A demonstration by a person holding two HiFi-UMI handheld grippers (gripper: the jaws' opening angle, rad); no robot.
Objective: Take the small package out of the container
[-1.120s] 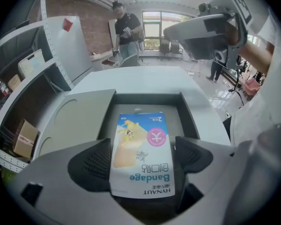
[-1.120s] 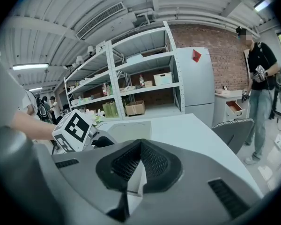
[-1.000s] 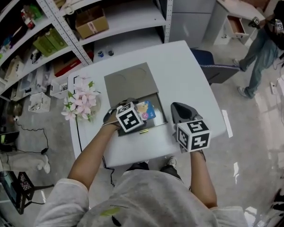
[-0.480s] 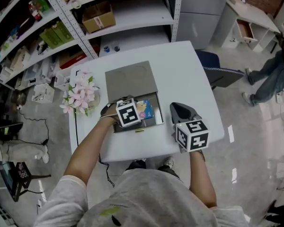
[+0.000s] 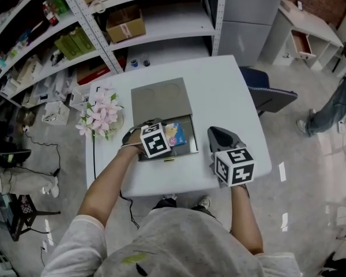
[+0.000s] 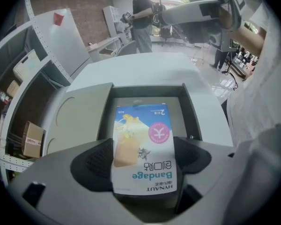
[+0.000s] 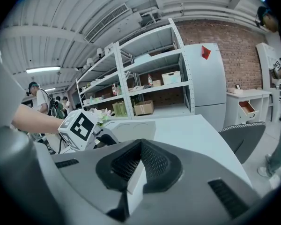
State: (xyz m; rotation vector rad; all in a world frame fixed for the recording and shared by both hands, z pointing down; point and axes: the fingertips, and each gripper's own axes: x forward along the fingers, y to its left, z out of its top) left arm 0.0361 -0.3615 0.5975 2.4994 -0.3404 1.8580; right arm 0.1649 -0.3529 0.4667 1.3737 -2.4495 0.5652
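A small blue-and-white bandage package [image 5: 177,134] [image 6: 143,139] lies in the open tray of a flat grey container [image 5: 191,140] [image 6: 193,114] on the white table [image 5: 219,91]. The container's lid [image 5: 160,100] is slid toward the shelves. My left gripper [image 5: 168,136] [image 6: 144,159] reaches into the tray. Its jaws are closing on the package's near end, and both pads touch its edges. My right gripper [image 5: 214,133] [image 7: 139,165] hovers to the right of the container, shut with nothing in it.
A bunch of pink flowers [image 5: 101,117] stands on the table's left edge. Metal shelving [image 5: 104,27] with a cardboard box [image 5: 126,23] lines the far side. A dark chair [image 5: 271,94] stands beyond the table's right side, and a person's leg [image 5: 334,108] shows at the right edge.
Both grippers stay almost where they were, the left one over the package. The head view has shifted a little, and the person at the right has moved further out of view.
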